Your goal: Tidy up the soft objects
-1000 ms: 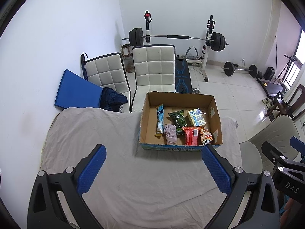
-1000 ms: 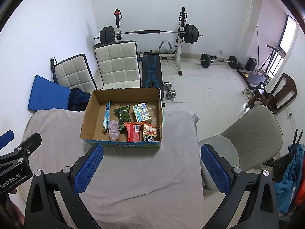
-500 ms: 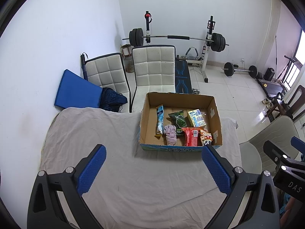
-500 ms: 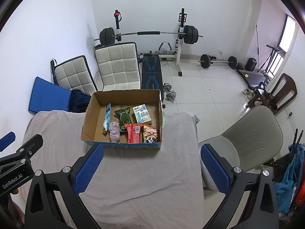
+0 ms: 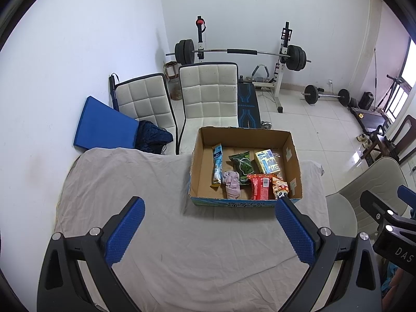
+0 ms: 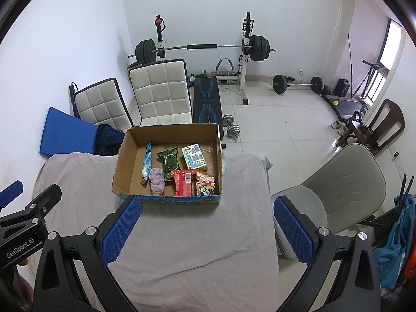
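Both the left gripper [image 5: 208,223] and the right gripper [image 6: 206,221] hang wide open and empty on the near side of the cardboard box [image 5: 202,161], above the grey sheet [image 5: 124,182]. The soft items lie tightly inside the box: the lilac cloth [image 5: 232,183] touches the green packet [image 5: 243,167] and the red packet [image 5: 261,189]. I think the wide jaws may catch a neighbouring packet, or push the light box over the sheet.

"GenRobot.AI" on left gripper [image 6: 18,247]; perhaps "DAS" on right gripper [image 5: 401,251].

cloth [image 5: 182,234] bare, box [image 5: 231,202] wall ahead
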`<action>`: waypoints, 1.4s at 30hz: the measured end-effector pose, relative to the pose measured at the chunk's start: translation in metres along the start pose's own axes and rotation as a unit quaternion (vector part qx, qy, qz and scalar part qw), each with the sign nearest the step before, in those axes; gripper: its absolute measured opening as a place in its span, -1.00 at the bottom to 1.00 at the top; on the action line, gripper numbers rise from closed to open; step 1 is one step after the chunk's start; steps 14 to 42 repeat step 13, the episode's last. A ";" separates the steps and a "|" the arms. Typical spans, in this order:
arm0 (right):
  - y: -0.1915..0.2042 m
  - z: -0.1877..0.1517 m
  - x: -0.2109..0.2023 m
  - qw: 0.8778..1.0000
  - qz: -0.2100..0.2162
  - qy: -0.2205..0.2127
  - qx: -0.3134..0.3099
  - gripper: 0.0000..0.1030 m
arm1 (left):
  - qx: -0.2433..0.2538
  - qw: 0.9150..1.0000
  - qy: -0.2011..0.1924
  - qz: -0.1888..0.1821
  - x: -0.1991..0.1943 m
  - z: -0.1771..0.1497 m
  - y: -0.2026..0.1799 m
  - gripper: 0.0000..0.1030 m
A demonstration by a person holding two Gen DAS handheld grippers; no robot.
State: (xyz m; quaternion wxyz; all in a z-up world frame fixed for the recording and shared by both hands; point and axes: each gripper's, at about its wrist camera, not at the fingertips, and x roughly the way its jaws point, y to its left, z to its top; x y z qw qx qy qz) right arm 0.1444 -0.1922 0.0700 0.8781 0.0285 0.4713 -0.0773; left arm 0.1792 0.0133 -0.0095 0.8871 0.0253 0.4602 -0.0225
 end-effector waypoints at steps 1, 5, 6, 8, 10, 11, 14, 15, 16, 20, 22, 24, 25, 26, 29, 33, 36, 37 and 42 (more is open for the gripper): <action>0.000 0.000 0.000 1.000 0.000 0.000 0.000 1.00 | 0.000 1.000 0.000 0.001 0.000 0.000 0.000 1.00; 0.001 0.000 0.000 1.000 0.000 -0.001 0.000 1.00 | -0.001 1.000 0.001 -0.001 0.000 0.001 0.000 1.00; 0.001 0.000 0.000 1.000 0.000 -0.001 0.000 1.00 | -0.001 1.000 0.000 -0.001 0.000 0.001 0.000 1.00; 0.002 0.000 -0.001 1.000 0.000 -0.002 0.000 1.00 | -0.001 1.000 0.000 -0.002 0.000 0.000 0.000 1.00; 0.002 0.000 0.000 1.000 0.000 -0.002 0.001 1.00 | -0.001 1.000 -0.002 -0.001 -0.002 0.002 0.000 1.00; 0.002 0.000 0.000 1.000 0.000 -0.002 0.000 1.00 | -0.001 1.000 -0.003 -0.001 -0.002 0.004 -0.001 1.00; 0.002 0.000 0.000 1.000 0.000 -0.001 0.000 1.00 | -0.001 1.000 -0.004 -0.003 -0.004 0.005 -0.001 1.00; 0.002 0.000 0.000 1.000 0.000 -0.001 0.000 1.00 | -0.001 1.000 -0.004 -0.003 -0.004 0.005 -0.001 1.00; 0.002 0.000 0.000 1.000 0.000 -0.001 0.000 1.00 | -0.001 1.000 -0.004 -0.003 -0.004 0.005 -0.001 1.00; 0.002 0.000 0.000 1.000 0.000 -0.001 0.000 1.00 | -0.001 1.000 -0.004 -0.003 -0.004 0.005 -0.001 1.00; 0.002 0.000 0.000 1.000 0.000 -0.001 0.000 1.00 | -0.001 1.000 -0.004 -0.003 -0.004 0.005 -0.001 1.00; 0.002 0.000 0.000 1.000 0.000 -0.001 0.000 1.00 | -0.001 1.000 -0.004 -0.003 -0.004 0.005 -0.001 1.00; 0.002 0.000 0.000 1.000 0.000 -0.001 0.000 1.00 | -0.001 1.000 -0.004 -0.003 -0.004 0.005 -0.001 1.00; 0.002 0.000 0.000 1.000 0.000 -0.001 0.000 1.00 | -0.001 1.000 -0.004 -0.003 -0.004 0.005 -0.001 1.00; 0.002 0.000 0.000 1.000 0.000 -0.001 0.000 1.00 | -0.001 1.000 -0.004 -0.003 -0.004 0.005 -0.001 1.00; 0.002 0.000 0.000 1.000 0.000 -0.001 0.000 1.00 | -0.001 1.000 -0.004 -0.003 -0.004 0.005 -0.001 1.00; 0.002 0.000 0.000 1.000 0.000 -0.001 0.000 1.00 | -0.001 1.000 -0.004 -0.003 -0.004 0.005 -0.001 1.00; 0.002 0.000 0.000 1.000 0.000 -0.001 0.000 1.00 | -0.001 1.000 -0.004 -0.003 -0.004 0.005 -0.001 1.00; 0.002 0.000 0.000 1.000 0.000 -0.001 0.000 1.00 | -0.001 1.000 -0.004 -0.003 -0.004 0.005 -0.001 1.00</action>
